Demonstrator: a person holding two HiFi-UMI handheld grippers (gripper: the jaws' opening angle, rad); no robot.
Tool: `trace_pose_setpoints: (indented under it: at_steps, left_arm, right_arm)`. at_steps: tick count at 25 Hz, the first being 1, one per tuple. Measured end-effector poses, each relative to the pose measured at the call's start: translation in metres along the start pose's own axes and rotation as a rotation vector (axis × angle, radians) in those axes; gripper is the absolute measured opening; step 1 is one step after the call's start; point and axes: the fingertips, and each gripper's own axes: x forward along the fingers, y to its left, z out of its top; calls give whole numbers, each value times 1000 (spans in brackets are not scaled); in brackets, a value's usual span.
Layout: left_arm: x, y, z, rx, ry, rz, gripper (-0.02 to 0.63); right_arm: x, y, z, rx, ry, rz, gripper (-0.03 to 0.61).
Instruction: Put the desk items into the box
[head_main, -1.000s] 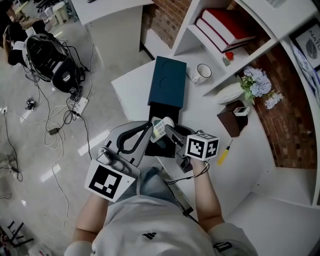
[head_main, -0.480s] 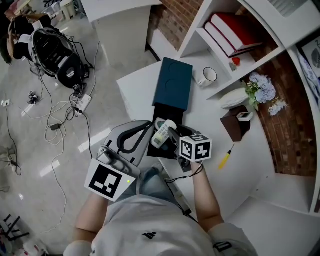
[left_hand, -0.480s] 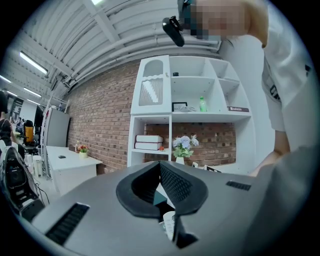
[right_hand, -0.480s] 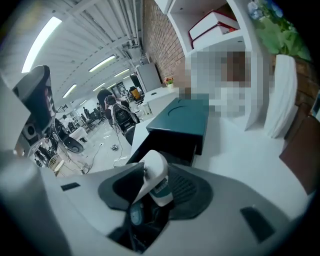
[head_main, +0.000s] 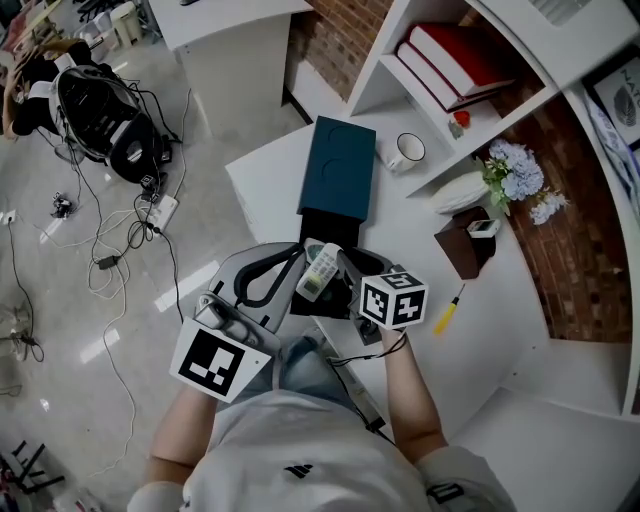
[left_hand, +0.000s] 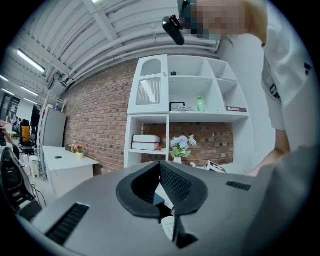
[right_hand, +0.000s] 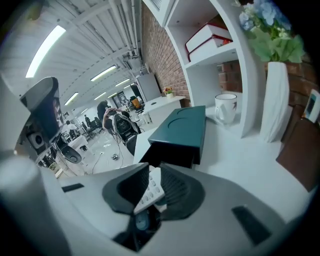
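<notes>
i'm looking down on a glossy pale floor (head_main: 70, 420) strewn with black cables (head_main: 135, 235). a red brick wall (left_hand: 95, 125) backs a white shelf unit (left_hand: 200, 116) over the white desk (head_main: 500, 310). a second white desk (head_main: 240, 50) stands beyond. long strip lights (right_hand: 45, 42) line the ceiling.

The box (head_main: 338, 165) is dark teal, the books (head_main: 455, 50) red, the screwdriver (head_main: 447, 306) handle yellow, the remote (head_main: 319, 269) white.
</notes>
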Motion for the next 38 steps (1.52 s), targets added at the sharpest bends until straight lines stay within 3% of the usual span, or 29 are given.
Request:
trace_pose_setpoints:
  at_steps: [4,9,24,38]
  left_arm:
    - [6,-4,4,-3,-10,-29,12]
    - [15,-12,8,2,-17,-84,12]
    - [36,-52,19,12,-40,-294,12]
    - [37,-71,16,12,-34,-381,12]
  right_arm:
    - [-16,8,16,7,-88,5,11]
    - [-40,22,38,27,-191,24,9]
    - [-125,76,85,-85,-458,10,8]
    - [-170,96,97,-114,-604,-23,8]
